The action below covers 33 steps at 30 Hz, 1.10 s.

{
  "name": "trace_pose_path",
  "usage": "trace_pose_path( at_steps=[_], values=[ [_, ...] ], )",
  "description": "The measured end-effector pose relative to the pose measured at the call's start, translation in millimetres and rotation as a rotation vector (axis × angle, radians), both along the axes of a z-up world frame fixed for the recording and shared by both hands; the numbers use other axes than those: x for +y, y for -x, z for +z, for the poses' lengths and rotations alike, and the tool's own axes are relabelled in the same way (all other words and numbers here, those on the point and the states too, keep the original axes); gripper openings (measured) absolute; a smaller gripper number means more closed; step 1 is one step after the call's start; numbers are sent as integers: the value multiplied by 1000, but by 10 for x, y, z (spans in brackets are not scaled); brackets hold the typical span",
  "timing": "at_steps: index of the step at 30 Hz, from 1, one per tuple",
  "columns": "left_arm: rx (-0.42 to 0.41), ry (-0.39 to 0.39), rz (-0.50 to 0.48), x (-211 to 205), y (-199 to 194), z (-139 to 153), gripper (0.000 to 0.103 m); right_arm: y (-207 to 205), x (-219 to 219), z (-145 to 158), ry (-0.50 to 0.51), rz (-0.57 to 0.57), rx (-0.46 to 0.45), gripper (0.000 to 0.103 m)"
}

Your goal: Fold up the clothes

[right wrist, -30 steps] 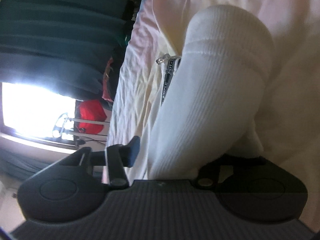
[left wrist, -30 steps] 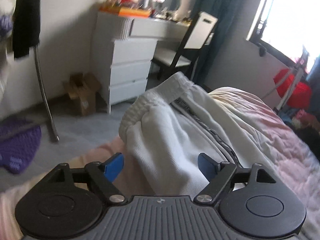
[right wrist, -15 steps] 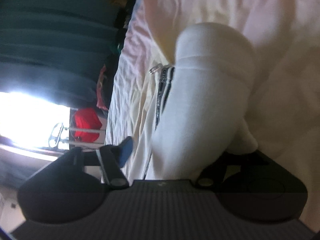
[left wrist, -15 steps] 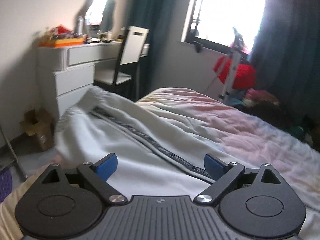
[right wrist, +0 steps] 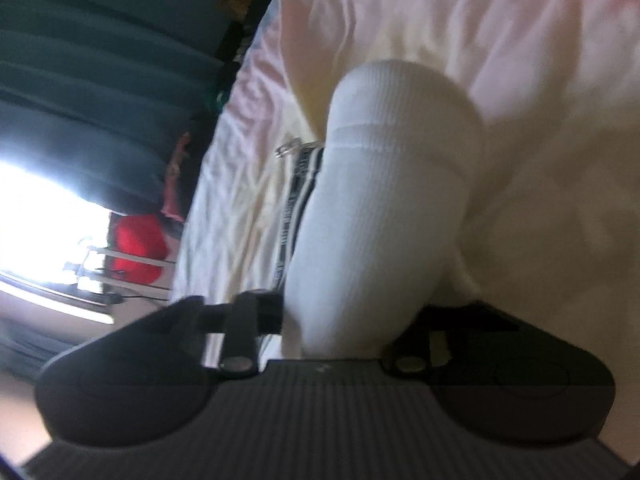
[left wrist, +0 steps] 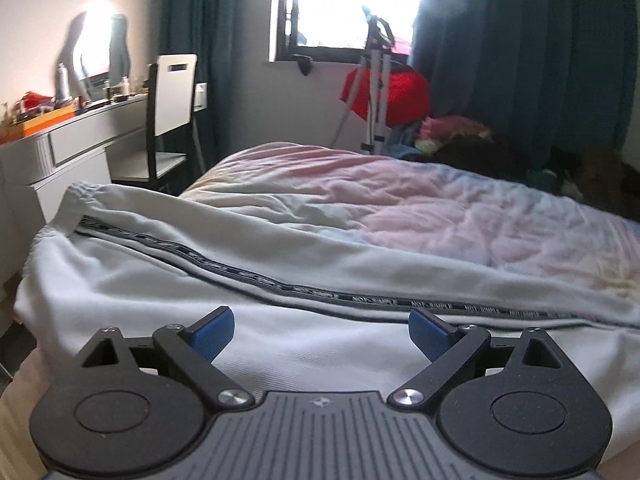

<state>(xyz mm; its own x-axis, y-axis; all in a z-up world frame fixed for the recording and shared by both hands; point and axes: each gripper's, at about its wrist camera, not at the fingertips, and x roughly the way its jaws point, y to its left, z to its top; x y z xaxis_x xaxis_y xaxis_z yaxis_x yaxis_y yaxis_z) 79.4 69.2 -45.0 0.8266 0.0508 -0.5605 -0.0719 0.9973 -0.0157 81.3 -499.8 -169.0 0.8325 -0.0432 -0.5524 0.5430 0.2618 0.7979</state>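
White track pants (left wrist: 168,280) with a black lettered side stripe lie stretched across the pink bed (left wrist: 440,208), waistband at the far left. My left gripper (left wrist: 320,332) is open and empty just above the pants' near leg. In the right wrist view, my right gripper (right wrist: 352,320) is shut on a bunched leg of the white pants (right wrist: 392,200), with the ribbed cuff end bulging out ahead of it. Its fingertips are hidden by the cloth. The view is rolled sideways.
A white dresser (left wrist: 68,148) and a chair (left wrist: 168,120) stand left of the bed. A tripod (left wrist: 374,80) and a red bag (left wrist: 396,96) stand under the window, with dark curtains (left wrist: 520,60) and a pile of things at the bed's far side.
My left gripper has swung right, from the waistband and dresser toward the window, still open. The right gripper keeps its hold on the pant leg and has shifted slightly.
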Motion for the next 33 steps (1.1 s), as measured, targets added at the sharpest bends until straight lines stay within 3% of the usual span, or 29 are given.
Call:
trace_pose_path(
  at_steps=[3, 10, 16, 20, 25, 32, 33],
  values=[
    [29, -33, -29, -71, -19, -58, 96, -3, 102, 132, 89, -17, 13, 21],
    [-2, -114, -76, -209, 24, -54, 96, 83, 669, 682, 524, -15, -16, 19],
    [-19, -77, -64, -134, 48, 9, 96, 31, 1546, 1157, 960, 83, -150, 19],
    [-42, -32, -31, -32, 59, 80, 96, -115, 2222, 1230, 1200, 222, -260, 19],
    [-44, 51, 19, 154, 30, 136, 96, -233, 2988, 1010, 1371, 428, -307, 19],
    [-1, 121, 51, 269, -27, 85, 96, -413, 3633, 135, 1455, 894, -159, 19],
    [-1, 120, 52, 266, -31, 79, 96, -413, 3625, 102, 1450, 908, -156, 20]
  ],
)
